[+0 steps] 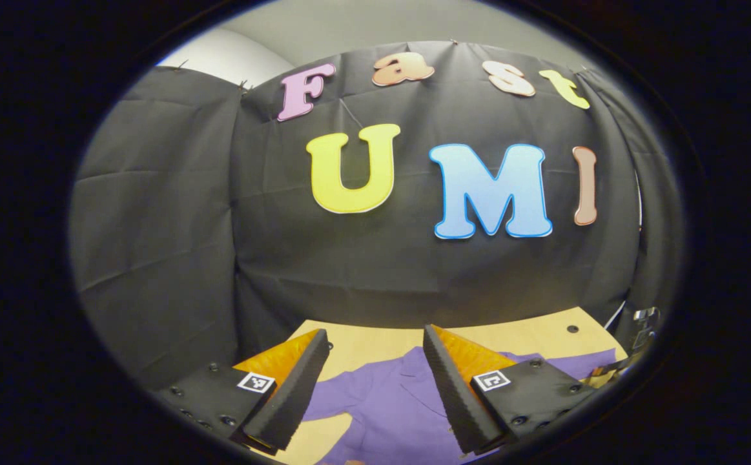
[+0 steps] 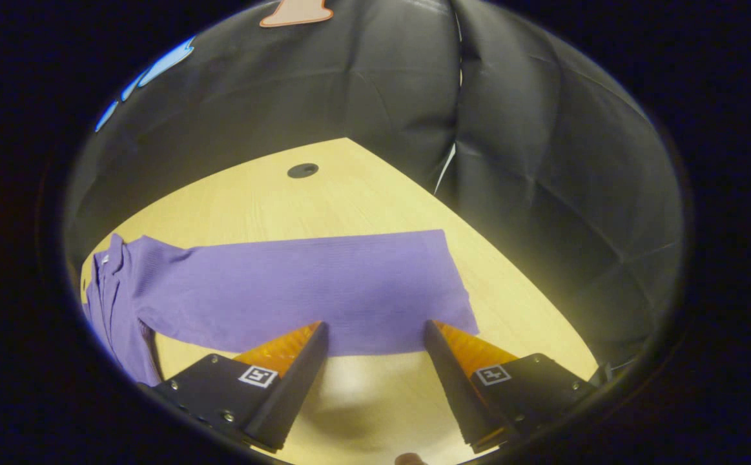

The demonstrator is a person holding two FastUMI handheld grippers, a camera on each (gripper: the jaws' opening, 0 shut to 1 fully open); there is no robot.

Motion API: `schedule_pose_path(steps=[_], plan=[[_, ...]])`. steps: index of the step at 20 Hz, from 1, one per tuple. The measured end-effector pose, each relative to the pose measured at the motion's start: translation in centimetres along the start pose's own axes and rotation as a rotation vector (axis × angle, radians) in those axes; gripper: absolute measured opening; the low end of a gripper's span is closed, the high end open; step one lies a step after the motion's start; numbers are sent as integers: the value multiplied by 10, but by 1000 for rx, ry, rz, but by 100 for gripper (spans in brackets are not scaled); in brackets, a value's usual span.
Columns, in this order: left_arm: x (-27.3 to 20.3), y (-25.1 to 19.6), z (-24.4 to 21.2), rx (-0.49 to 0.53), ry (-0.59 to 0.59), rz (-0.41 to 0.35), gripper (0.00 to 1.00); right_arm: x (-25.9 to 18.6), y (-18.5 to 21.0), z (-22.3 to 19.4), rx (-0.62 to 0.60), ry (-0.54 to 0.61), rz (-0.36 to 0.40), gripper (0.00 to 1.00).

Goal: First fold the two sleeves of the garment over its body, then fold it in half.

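While the ribbed purple garment (image 2: pixel 298 290) lies flat on the pale wooden table (image 2: pixel 362 194), both right gripper (image 2: pixel 375 336) and left gripper (image 1: pixel 375 342) stand spread, ridged black pads (image 1: pixel 294 387) bare.

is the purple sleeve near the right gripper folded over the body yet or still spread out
Spread out. In the right gripper view the sleeve lies flat and straight across the wooden table, stretching away from the garment's body. The right gripper hovers open at its edge.

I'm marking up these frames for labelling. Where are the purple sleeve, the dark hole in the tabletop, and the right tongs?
purple sleeve (image 2: pixel 298 290): right gripper view, middle of the outstretched sleeve.
dark hole (image 2: pixel 303 170): right gripper view, its centre, on the tabletop beyond the sleeve.
right tongs (image 2: pixel 375 336): right gripper view, midway between the open fingertips.
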State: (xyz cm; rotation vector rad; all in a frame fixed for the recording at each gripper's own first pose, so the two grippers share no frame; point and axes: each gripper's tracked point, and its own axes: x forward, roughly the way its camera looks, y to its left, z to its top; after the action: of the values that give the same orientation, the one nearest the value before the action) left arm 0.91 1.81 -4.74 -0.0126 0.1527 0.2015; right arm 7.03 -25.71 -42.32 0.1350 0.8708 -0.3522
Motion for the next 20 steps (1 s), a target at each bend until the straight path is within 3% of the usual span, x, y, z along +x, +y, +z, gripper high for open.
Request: schedule_pose_path(steps=[5,7,12,14,20], plan=[[2,-6,-1,9,-6,-4,96,-1,6,0,4,13,38,90],[2,-8,-1,7,-7,-10,94,3,12,2,-3,14,60,77],[-1,-7,0,21,-15,-9,94,2,22,6,94,54,100,11],[-2,-6,-1,19,-15,-7,94,4,23,7,135,74,98,2],[-1,-3,-3,20,-14,-17,94,-1,33,16,113,75,82,2]])
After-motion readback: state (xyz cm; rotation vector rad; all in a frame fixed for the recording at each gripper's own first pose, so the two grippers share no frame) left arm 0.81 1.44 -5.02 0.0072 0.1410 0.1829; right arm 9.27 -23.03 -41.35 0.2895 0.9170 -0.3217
